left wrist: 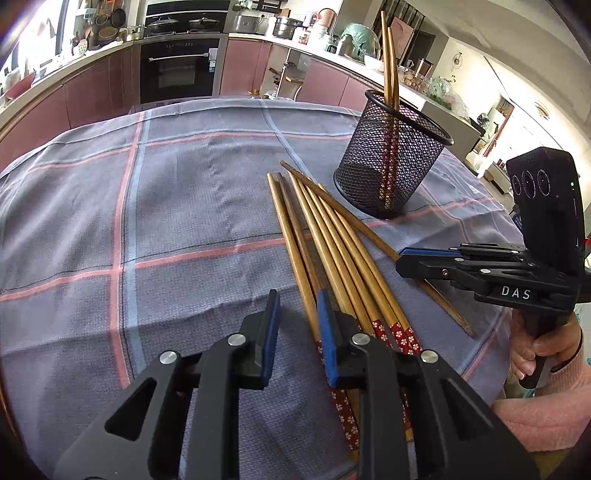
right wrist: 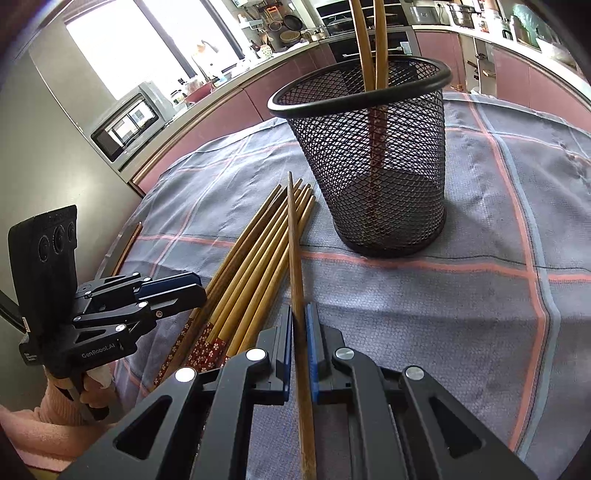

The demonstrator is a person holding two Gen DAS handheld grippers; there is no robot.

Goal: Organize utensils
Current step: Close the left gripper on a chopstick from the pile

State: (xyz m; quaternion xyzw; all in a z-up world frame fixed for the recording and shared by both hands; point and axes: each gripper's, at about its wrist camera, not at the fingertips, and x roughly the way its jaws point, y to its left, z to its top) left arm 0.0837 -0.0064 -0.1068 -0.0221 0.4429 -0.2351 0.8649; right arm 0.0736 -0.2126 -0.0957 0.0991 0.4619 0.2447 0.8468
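The right claw (right wrist: 299, 332) grips one chopstick (right wrist: 293, 236); ahead stands the mesh holder (right wrist: 373, 158), to its left the chopstick pile (right wrist: 255, 266).

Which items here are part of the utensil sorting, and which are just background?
Job:
loose chopsticks
single chopstick in right gripper
mesh cup with two chopsticks
left gripper

Background:
checked cloth
oven
pots

The two chopsticks in the cup (right wrist: 373, 155) ran off the top edge in the right view. The left gripper (left wrist: 295, 332) hid the patterned ends of the loose chopsticks (left wrist: 332, 251). Counter clutter (left wrist: 332, 33) was too small to tell.
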